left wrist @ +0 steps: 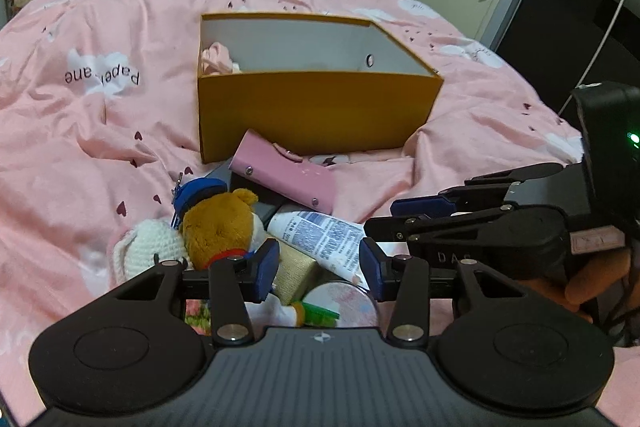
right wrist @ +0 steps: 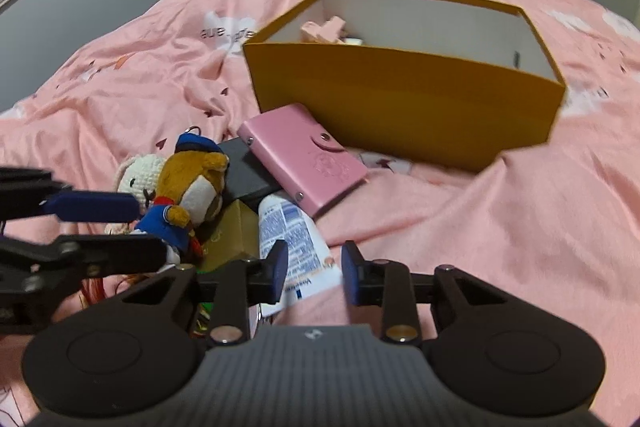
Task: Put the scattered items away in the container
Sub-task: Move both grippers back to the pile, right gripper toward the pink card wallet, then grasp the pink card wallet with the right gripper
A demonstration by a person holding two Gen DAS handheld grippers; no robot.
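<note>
Tube of cream lies on the bed, its flat end between your right tongs, long axis running away toward the box; both tongs gape, gripping nothing; right is nearer.

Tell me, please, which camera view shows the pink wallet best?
The right wrist view: the pink wallet lies face up there, with its snap flap and embossed cover visible. The left wrist view shows it edge-on, in front of the yellow box.
</note>
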